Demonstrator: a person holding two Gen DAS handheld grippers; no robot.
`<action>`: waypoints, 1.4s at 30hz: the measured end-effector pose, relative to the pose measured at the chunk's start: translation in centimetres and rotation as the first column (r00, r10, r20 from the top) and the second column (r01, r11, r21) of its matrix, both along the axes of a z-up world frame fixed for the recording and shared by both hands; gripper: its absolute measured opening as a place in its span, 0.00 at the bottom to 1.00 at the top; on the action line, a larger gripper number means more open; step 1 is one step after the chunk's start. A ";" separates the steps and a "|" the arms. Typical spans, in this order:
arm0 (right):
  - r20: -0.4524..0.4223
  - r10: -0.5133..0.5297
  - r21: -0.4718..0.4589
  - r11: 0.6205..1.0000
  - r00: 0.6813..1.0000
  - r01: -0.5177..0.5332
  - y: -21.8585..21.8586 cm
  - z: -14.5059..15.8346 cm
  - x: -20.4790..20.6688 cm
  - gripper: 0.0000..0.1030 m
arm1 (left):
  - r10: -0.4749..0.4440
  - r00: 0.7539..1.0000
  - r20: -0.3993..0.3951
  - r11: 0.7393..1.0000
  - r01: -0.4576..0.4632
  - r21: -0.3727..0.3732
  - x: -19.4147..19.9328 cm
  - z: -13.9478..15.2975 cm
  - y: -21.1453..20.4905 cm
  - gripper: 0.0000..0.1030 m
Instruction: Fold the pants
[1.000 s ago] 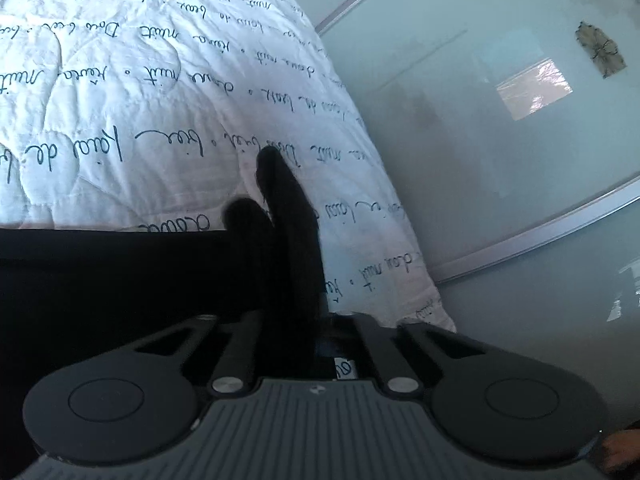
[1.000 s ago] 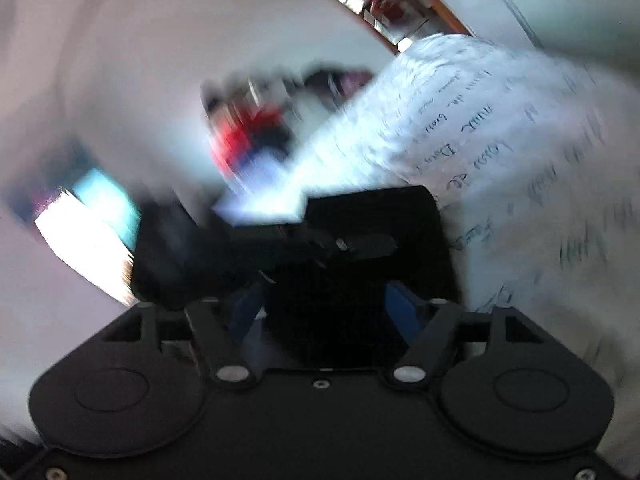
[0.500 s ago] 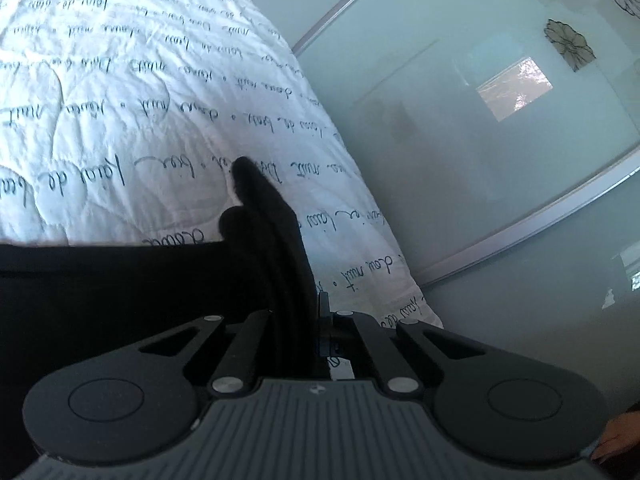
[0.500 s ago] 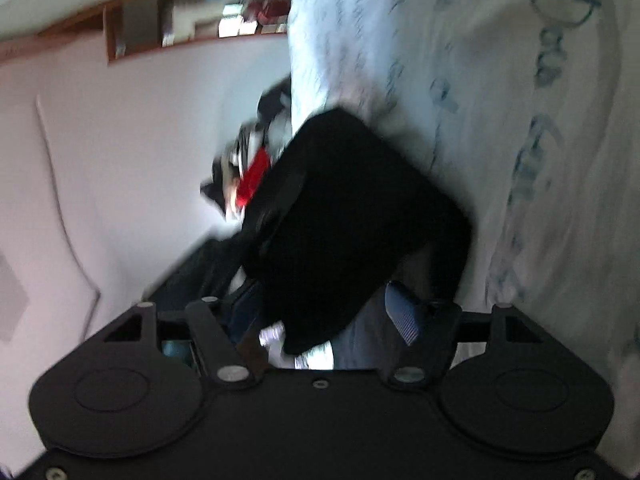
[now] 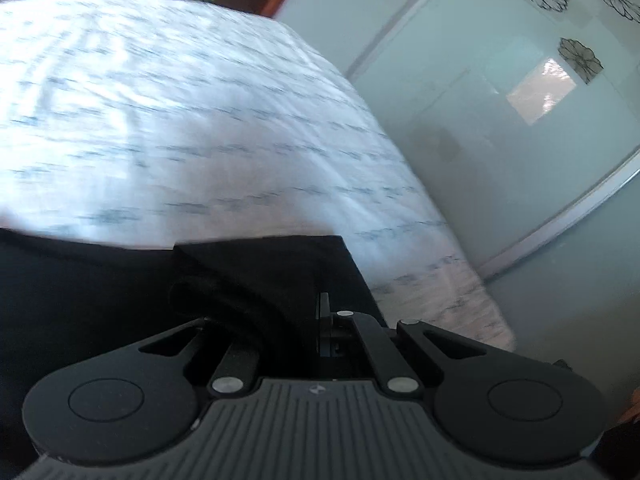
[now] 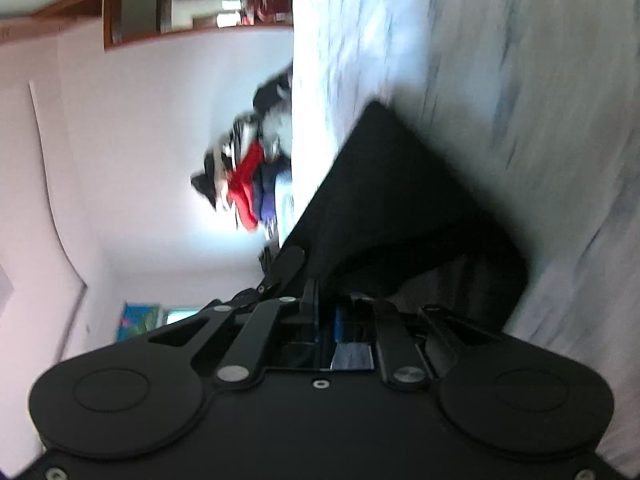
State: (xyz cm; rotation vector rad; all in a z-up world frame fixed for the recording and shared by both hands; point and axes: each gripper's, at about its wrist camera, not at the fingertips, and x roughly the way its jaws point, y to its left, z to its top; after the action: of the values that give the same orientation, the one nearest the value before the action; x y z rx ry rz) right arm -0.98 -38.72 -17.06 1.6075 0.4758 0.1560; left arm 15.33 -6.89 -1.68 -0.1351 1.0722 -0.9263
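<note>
One pair of black pants [image 5: 92, 288] lay on one bed [image 5: 224, 128], along the near edge close to the bed's near right corner in the left wrist view. The cloth was plain, matte and dark, without any label or print that could be read. Its corner by the left tool [image 5: 322, 320] showed a straight hem and a square end, with a rounded fold bulging just left of the tool.

The bed carried a white quilted cover printed with rows of dark cursive writing; motion blur smeared the lines, so no word could be read. Beyond the bed's right edge stood a pale frosted-glass wardrobe door [image 5: 520, 140] with a thin metal rail and four dark flower motifs near the top.

There were two tools. The left tool was pinched fully together, and the black cloth ran up into its narrow gap, so it held the pants' corner. The right tool [image 6: 326, 312] was also drawn nearly together; its view was rolled on its side, and a flap of the pants [image 6: 400, 208] rose from between its blue-lined fingers [image 6: 352, 354] in a stiff triangular peak, held off the cover. Both tools were black plastic with round pivot discs and silver pins.

At the bed's far edge in the right wrist view sat one heap of clothes [image 6: 248, 172], red, black and blue, blurred against a pale pink wall.
</note>
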 end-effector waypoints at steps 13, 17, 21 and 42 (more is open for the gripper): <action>-0.094 0.176 -0.020 0.984 0.980 -0.178 9.0 -2.0 4.2 0.08 | 0.118 0.988 -0.095 0.990 -0.109 0.090 2.8 -5.1 10.0 0.02; -0.089 0.182 -0.028 0.982 0.979 -0.185 9.5 -1.4 5.1 0.08 | 0.109 0.993 -0.041 0.992 -0.106 0.069 3.5 -3.2 10.7 0.02; -0.087 0.213 -0.030 0.976 0.973 -0.217 11.5 -2.6 4.6 0.08 | 0.141 0.989 -0.038 0.983 -0.135 0.124 3.9 -4.4 11.6 0.02; -0.119 0.377 -0.495 0.779 0.919 -0.384 12.1 4.5 0.7 0.65 | 0.265 0.949 0.171 0.950 -0.287 0.125 0.1 -3.6 15.8 0.33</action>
State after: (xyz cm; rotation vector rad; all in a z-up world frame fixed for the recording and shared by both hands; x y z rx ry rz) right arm -0.27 -26.66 -12.53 0.9730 0.7824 0.2983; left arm 15.48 8.93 -5.26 -0.0868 0.9476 -0.5910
